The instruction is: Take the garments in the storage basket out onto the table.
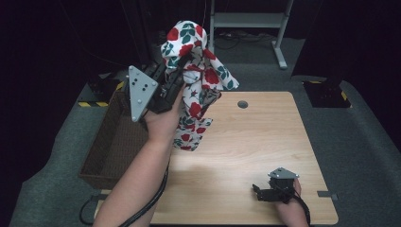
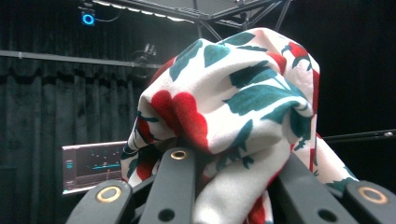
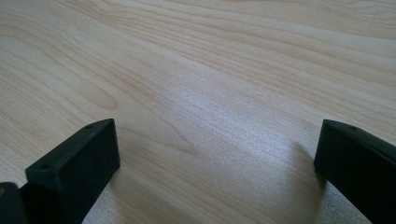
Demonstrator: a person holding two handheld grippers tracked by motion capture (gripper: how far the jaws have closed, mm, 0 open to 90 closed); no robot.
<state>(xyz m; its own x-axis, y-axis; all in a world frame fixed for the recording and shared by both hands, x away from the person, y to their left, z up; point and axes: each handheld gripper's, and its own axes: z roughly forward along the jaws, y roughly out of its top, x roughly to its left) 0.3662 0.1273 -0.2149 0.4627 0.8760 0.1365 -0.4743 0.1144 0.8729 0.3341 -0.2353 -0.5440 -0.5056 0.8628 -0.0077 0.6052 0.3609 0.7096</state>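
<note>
At the far left a dark wicker basket (image 1: 113, 146) sits just beside the counter (image 1: 265, 142), its opening empty as far as the high view shows. Above its far end, the left gripper (image 1: 177, 71) is clamped on a white cloth with red flowers and green leaves (image 1: 194, 85), held well up in the air; the cloth bunches over the jaws and hangs down past the counter's left edge. In the left gripper view the fabric (image 2: 233, 107) is pinched between the two black jaws and spills over them.

The step in hand looks like carrying the cloth to the basket. To do it well, the grip should stay firm until the hanging tail is over the opening, then the bundle lowered inside before the jaws part, so no fold drapes over the rim.

The left forearm rises steeply from the bottom edge, wrist bent back, gripper pointing up and away.

At the right, the right gripper (image 1: 259, 190) rests low on the counter near its front edge, jaws spread wide with nothing between them, the hand lying flat.
</note>
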